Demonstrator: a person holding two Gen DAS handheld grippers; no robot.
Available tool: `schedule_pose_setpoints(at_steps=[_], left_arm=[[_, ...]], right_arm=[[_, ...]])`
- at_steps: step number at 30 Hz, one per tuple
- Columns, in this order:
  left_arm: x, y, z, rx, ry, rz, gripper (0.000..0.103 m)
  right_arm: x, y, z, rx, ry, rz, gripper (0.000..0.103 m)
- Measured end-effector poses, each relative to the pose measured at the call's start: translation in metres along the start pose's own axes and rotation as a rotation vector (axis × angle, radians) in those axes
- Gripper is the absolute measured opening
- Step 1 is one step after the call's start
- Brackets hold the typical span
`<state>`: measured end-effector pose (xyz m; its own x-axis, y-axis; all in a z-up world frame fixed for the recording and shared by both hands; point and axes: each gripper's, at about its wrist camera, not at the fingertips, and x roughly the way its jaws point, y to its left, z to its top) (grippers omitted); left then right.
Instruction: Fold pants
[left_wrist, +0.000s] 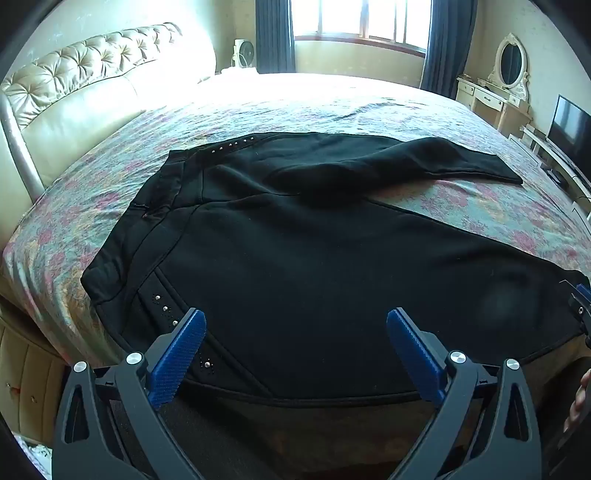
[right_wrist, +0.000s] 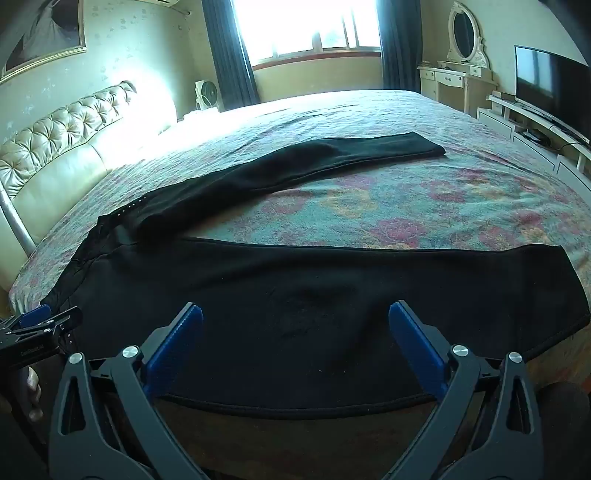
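Black pants (left_wrist: 314, 258) lie spread on the floral bed (left_wrist: 461, 122), legs pointing right. The left gripper (left_wrist: 295, 343) and right gripper (right_wrist: 295, 339) hang spread wide over the near leg, pinching nothing.

Black tongs (left_wrist: 295, 325), blue ribbed pads (left_wrist: 177, 363), silver screws

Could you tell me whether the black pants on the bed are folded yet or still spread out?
Spread out. The pants lie flat on the bedspread, the two legs apart with bedspread showing between them.
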<state>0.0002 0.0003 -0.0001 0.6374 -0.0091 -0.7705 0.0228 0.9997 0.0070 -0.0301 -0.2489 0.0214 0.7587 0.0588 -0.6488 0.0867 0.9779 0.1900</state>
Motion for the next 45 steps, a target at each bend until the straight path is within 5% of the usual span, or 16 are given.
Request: schedule_pose_setpoints(at_steps=[45], left_arm=[[-0.006,-0.007,-0.002,-0.003,0.002,-0.004,0.098]], right_arm=[[-0.005,-0.006,-0.008,0.024,0.020,-0.002,0.101]])
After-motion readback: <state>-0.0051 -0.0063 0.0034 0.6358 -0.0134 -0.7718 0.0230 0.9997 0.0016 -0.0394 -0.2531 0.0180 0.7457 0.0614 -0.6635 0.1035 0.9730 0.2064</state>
